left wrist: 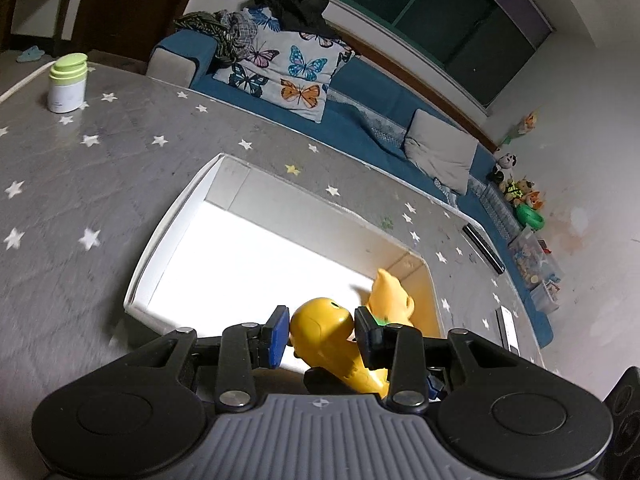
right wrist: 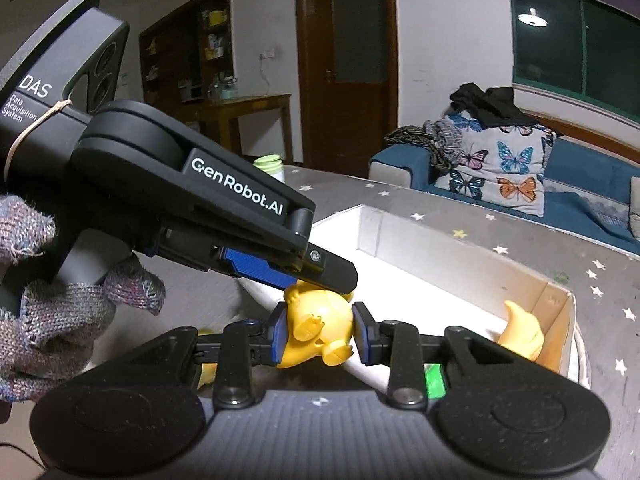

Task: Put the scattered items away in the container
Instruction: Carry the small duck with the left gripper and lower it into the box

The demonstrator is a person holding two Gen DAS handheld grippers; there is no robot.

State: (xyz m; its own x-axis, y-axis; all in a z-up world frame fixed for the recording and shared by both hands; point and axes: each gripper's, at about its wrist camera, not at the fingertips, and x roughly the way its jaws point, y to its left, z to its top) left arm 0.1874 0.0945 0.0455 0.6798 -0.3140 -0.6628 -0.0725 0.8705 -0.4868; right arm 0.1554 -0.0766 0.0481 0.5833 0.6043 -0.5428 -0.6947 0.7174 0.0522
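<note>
Yellow plastic toy figure (right wrist: 316,320), rounded and glossy, hangs just above the near rim of the white cardboard box (left wrist: 168,232), with both tools on it at once.

At far left a white jar with a pale green lid (left wrist: 67,84) stands upright on the grey star-printed tablecloth (left wrist: 80,168), well apart from the box. It looks like an item yet to be collected.

Moving right, the gloved left hand (right wrist: 60,312) carries the left gripper (left wrist: 322,336). Its blue ribbed pads are drawn in narrow around the figure's smooth head, the right pad pressed on and the left pad touching or nearly so. The right gripper (right wrist: 320,334) sits beneath, its pads closed against the figure's two flanks, so it too appears to have hold.

This looks like the placing step, perhaps a handover. Next, one tool should let go so the other can lower the figure onto the box's bright floor and spread its fingers there. The slick, curved plastic could twist if both tools pull.

Further right, an orange-yellow peaked toy (left wrist: 390,296) already lies in the box's right corner against the brownish inner wall. A slim black remote (left wrist: 483,249) lies beyond, near the table edge.
</note>
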